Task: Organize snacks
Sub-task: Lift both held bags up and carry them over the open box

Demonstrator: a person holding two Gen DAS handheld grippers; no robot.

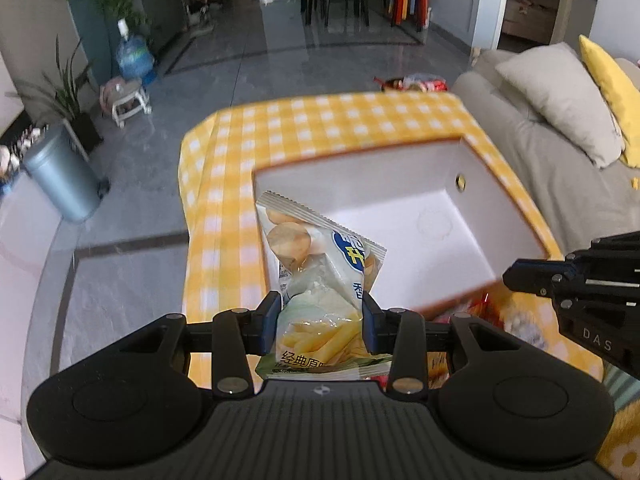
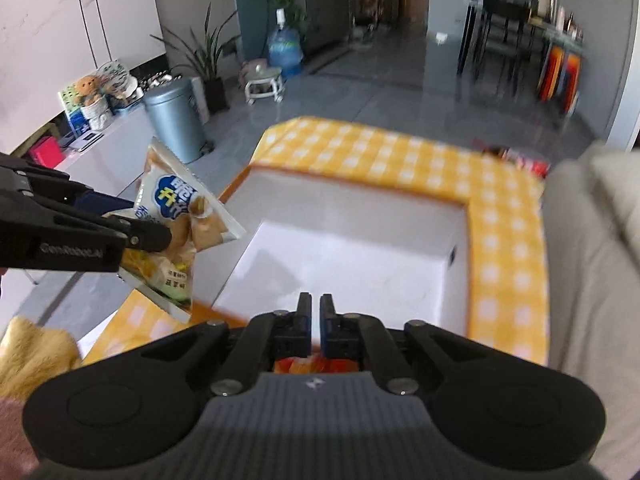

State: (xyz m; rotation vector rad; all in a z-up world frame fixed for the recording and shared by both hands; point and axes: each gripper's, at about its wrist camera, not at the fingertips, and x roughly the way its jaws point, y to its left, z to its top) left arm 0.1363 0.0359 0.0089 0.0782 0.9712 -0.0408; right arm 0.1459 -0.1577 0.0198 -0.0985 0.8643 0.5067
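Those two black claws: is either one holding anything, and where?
The left gripper pinches a chip bag across its lower half, above the white box. The right gripper is shut, holding nothing.

Glossy grey floor (image 1: pixel 248 92), grey sofa (image 1: pixel 568 184), dining chairs (image 2: pixel 504 36)

Both wrist views look steeply down along their fingers, close above the checked surface (image 1: pixel 224 208). They share the white box (image 1: pixel 400 208), the left view from its left, the right view nearer.
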